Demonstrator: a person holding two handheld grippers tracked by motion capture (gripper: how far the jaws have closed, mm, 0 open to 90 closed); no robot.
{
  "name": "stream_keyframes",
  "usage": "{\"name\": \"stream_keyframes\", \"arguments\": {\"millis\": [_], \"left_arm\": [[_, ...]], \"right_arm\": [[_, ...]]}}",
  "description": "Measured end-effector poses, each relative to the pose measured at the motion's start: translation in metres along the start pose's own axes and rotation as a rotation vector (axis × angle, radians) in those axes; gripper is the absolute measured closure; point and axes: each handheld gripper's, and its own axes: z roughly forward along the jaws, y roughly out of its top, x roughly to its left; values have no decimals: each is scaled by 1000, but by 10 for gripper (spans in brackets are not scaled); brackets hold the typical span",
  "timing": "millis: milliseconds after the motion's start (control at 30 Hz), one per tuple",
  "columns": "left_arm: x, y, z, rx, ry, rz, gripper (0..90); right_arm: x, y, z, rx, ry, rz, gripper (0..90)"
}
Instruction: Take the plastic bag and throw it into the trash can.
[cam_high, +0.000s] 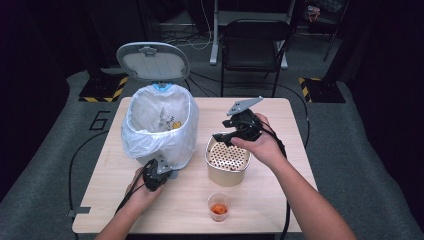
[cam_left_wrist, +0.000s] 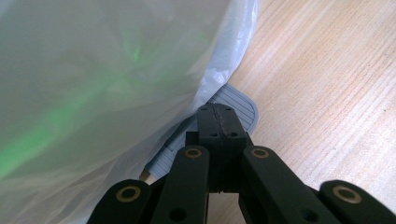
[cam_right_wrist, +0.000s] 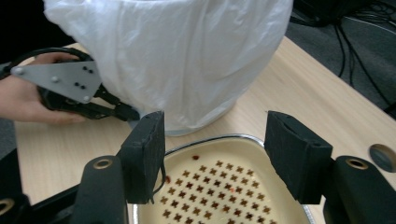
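Note:
A pedal bin (cam_high: 157, 125) lined with a white bag (cam_right_wrist: 177, 56) stands at the table's left, its lid (cam_high: 152, 60) up. My left gripper (cam_high: 165, 172) is shut, and its joined tips (cam_left_wrist: 219, 119) rest on the bin's grey ribbed pedal (cam_left_wrist: 240, 100). To the right of the bin is a beige container (cam_high: 227, 162) with a perforated insert (cam_right_wrist: 219, 186) flecked with red. My right gripper (cam_high: 222, 139) hovers just above the container's near rim (cam_right_wrist: 224, 140). Its jaws (cam_right_wrist: 219, 154) stand open with nothing between them.
A small clear cup (cam_high: 218, 206) with orange-red contents sits near the table's front edge, in front of the container. The wooden table (cam_high: 280, 195) has a round hole (cam_right_wrist: 383, 156) at one corner. A black folding chair (cam_high: 252, 45) stands beyond the table.

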Motion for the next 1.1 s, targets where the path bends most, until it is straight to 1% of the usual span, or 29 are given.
{"name": "stream_keyframes", "arguments": {"millis": [33, 67, 133, 200, 267, 300, 333, 400, 433, 467, 500, 533, 567, 600, 633, 700, 767, 800, 833, 867, 900, 933, 967, 1000, 1067, 1100], "left_arm": [[0, 0, 0, -2, -1, -2, 900], [1, 0, 0, -4, -3, 6, 900], [1, 0, 0, -5, -4, 5, 900], [0, 0, 0, -1, -1, -1, 900], [0, 0, 0, -2, 2, 0, 900], [0, 0, 0, -3, -1, -2, 900], [0, 0, 0, 1, -1, 6, 900], [0, 0, 0, 2, 0, 2, 900], [0, 0, 0, 2, 0, 2, 900], [1, 0, 0, 3, 1, 12, 900], [1, 0, 0, 0, -1, 11, 900], [1, 0, 0, 0, -1, 11, 900], [1, 0, -1, 10, -5, 11, 900], [0, 0, 0, 4, 0, 11, 900], [0, 0, 0, 4, 0, 11, 900], [0, 0, 0, 7, -6, 7, 900], [0, 0, 0, 1, 1, 5, 900], [0, 0, 0, 8, -6, 8, 900], [0, 0, 0, 8, -6, 8, 900], [0, 0, 0, 1, 1, 5, 900], [0, 0, 0, 4, -1, 6, 900], [0, 0, 0, 4, -1, 6, 900], [0, 0, 0, 2, 0, 12, 900], [0, 0, 0, 7, 0, 14, 900], [0, 0, 0, 3, 2, 16, 900], [0, 0, 0, 7, 0, 15, 900]], "right_arm": [[2, -3, 0, -2, 2, 0, 378], [3, -7, 0, 0, 2, -10, 378], [5, -10, 0, 1, 4, -9, 379], [10, -18, -1, -4, 15, -13, 378], [12, -21, -2, -3, 14, -16, 378], [16, -26, -4, 0, 5, -29, 374], [17, -28, -5, -1, 10, -28, 373], [22, -34, -8, -13, 25, -28, 371], [22, -34, -8, -13, 25, -28, 371], [25, -39, -11, -20, 29, -32, 370], [27, -41, -11, -22, 38, -29, 370], [28, -43, -12, -23, 41, -29, 369], [31, -46, -12, -22, 41, -29, 370], [32, -48, -13, -20, 41, -35, 369], [32, -48, -13, -20, 41, -35, 369], [36, -55, -14, -17, 56, -27, 370], [37, -57, -14, -18, 58, -26, 369], [39, -61, -14, -23, 66, -26, 369], [39, -61, -14, -23, 66, -26, 369], [41, -66, -14, -16, 69, -21, 369], [42, -68, -14, -14, 71, -25, 370], [43, -69, -13, -12, 69, -18, 370], [44, -71, -13, -12, 72, -25, 369], [45, -73, -14, -11, 77, -15, 370], [47, -74, -14, -17, 79, -11, 370], [49, -78, -15, -18, 83, -10, 370]]}}
